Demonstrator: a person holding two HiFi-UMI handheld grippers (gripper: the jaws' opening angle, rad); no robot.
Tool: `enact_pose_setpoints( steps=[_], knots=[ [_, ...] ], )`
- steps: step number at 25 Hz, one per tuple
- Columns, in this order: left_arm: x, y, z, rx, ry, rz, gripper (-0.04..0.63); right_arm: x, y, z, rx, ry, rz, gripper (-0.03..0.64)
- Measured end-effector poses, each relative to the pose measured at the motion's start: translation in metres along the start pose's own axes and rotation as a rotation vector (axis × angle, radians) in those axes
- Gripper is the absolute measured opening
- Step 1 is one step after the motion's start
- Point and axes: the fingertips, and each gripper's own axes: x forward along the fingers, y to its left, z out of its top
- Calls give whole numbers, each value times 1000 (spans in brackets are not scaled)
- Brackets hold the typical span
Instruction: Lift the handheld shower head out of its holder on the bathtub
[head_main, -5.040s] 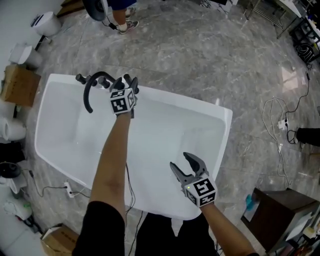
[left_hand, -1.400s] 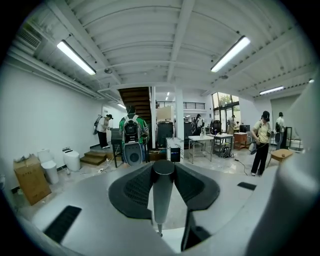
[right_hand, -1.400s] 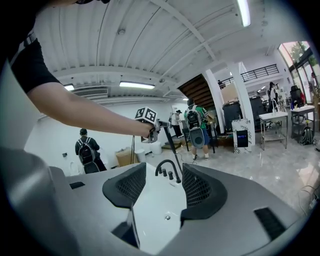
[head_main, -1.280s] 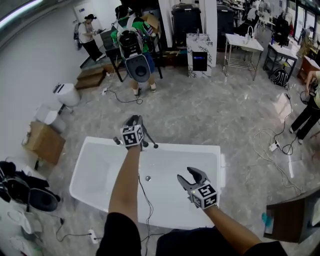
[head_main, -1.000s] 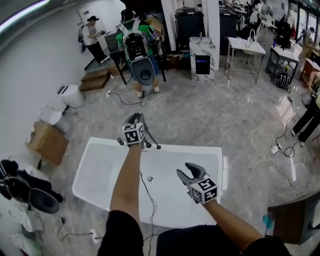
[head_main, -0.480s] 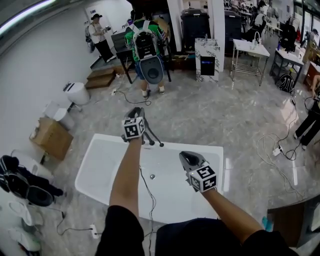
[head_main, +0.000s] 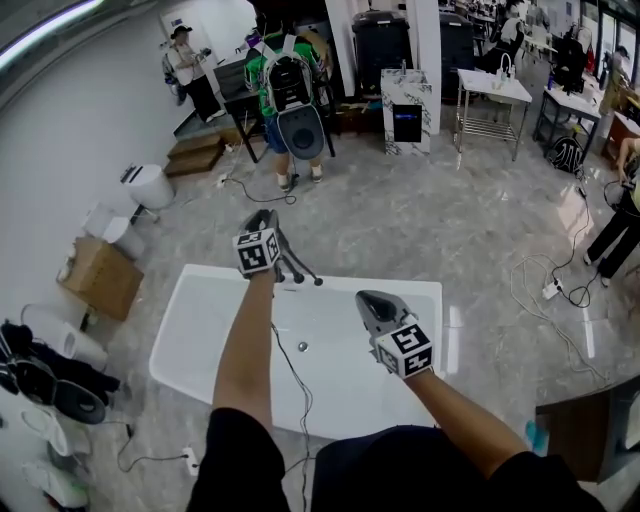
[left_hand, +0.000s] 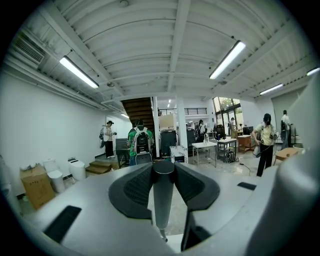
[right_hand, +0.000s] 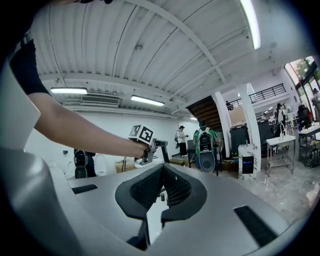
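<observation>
My left gripper (head_main: 263, 224) is up above the far rim of the white bathtub (head_main: 200, 330), shut on the dark grey handle of the shower head (left_hand: 163, 197), which stands upright between its pads. The right gripper view shows the same grip from the side, with the shower head (right_hand: 161, 147) poking out past the marker cube. Black taps (head_main: 298, 280) sit on the tub's far rim just below that hand. My right gripper (head_main: 370, 300) hovers over the tub's right half; its jaws have just been closing and are shut with nothing between them (right_hand: 162, 172).
The tub's drain (head_main: 301, 347) lies between my arms, and a thin dark line runs down across the tub. A cardboard box (head_main: 98, 278) and white toilets (head_main: 148, 186) stand at the left. People (head_main: 288, 95) are beyond the tub, and cables (head_main: 548, 288) lie at the right.
The right gripper's jaws went from wide open to shut, empty. Both hands rose a little, the left still holding the shower head.
</observation>
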Motion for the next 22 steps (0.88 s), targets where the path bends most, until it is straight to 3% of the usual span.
enact_pose_setpoints(
  steps=[9, 22],
  knots=[
    [6, 6, 0, -41, -11, 19, 129, -5, -5, -1, -9, 8, -14, -2],
    [16, 5, -10, -16, 3, -2, 129, -6, -14, -6, 5, -18, -23, -2]
  ],
)
